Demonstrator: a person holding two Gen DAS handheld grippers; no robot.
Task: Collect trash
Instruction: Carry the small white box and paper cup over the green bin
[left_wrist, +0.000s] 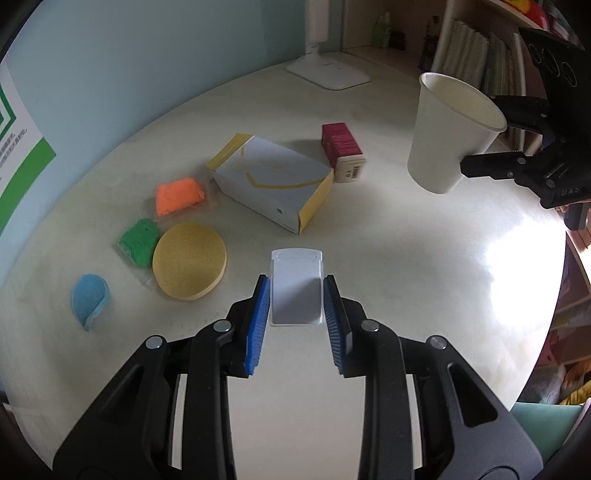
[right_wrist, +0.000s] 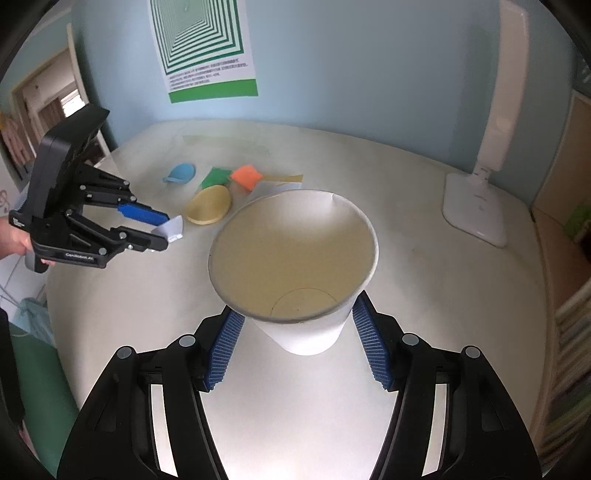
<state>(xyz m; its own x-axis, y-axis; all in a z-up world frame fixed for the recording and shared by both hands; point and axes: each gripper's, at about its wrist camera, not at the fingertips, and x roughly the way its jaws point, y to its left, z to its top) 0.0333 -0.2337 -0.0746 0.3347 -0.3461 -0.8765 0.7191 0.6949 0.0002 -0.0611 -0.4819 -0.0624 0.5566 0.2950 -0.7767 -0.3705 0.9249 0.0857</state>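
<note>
Seen from the left wrist, the left gripper (left_wrist: 295, 295) pinches a small white plastic piece (left_wrist: 295, 286) between its blue pads, the piece lifted clear of the table (left_wrist: 424, 258). The risk here is a drop: the pads grip only the piece's smooth side edges, and a tilt or jolt on the way to the paper cup (left_wrist: 448, 136) could let it slide out. The gripper points steeply down at the tabletop. The cup sits well off to the right of the piece, held by the right gripper (left_wrist: 484, 147); the yellow-and-white box (left_wrist: 273, 181), red carton (left_wrist: 341, 151), yellow sponge (left_wrist: 189, 261), orange lump (left_wrist: 179, 195), green lump (left_wrist: 140, 242) and blue scoop (left_wrist: 89, 297) all lie on the cup's far side or beyond the piece.

From the right wrist, the right gripper (right_wrist: 297, 334) clasps the cup (right_wrist: 293, 254) low on its wall, jaws closed against it, the mouth facing the camera and empty. Thin paper could buckle under a hard squeeze, or the cup could tip if the piece strikes its rim. This gripper also angles downward. The left gripper (right_wrist: 162, 229), in a person's hand (right_wrist: 14, 236), hangs to the cup's left with the white piece (right_wrist: 171, 227) at its tips. A white desk lamp (right_wrist: 480, 206) stands to the cup's right.
</note>
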